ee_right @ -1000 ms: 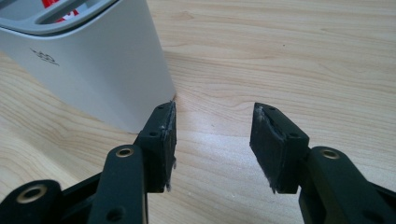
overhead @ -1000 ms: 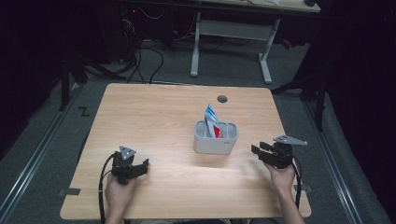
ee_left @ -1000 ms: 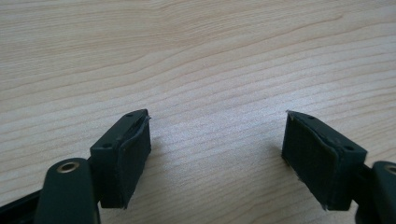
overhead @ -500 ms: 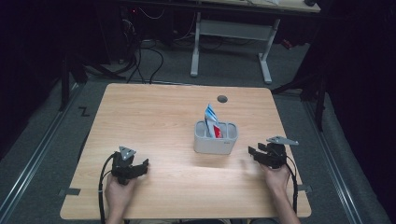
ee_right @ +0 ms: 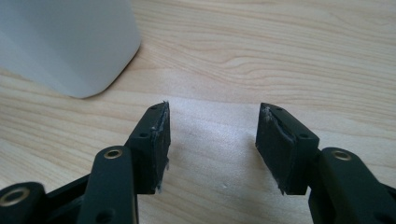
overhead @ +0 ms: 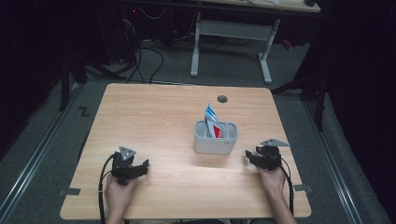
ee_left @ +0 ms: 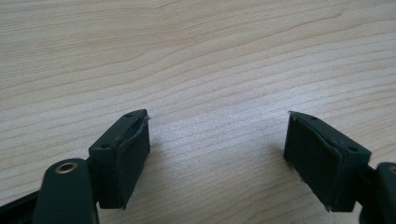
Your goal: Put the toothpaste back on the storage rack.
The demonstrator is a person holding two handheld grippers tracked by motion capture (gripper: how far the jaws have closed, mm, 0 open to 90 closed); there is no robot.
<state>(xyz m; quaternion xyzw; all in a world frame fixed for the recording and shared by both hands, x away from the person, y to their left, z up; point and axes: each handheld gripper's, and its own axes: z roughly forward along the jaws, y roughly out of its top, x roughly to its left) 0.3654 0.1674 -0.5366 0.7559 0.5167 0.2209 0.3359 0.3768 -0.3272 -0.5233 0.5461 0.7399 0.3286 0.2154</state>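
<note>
Resting on the counter [overhead: 154, 112] near-left, the left tongs [overhead: 140, 166] gape empty, well apart from the grey holder [overhead: 215, 144]. That upright, compartmented holder carries a blue-white tube [overhead: 211, 114] at centre. Just right of it, the nearer right tongs [overhead: 250, 157] have just been opening, nothing between them.

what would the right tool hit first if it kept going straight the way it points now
Probably nothing soon: past the open right tool lies bare table. The white holder sits off to the left of that line, so it likely passes beside it, though depth is hard to judge.
</note>
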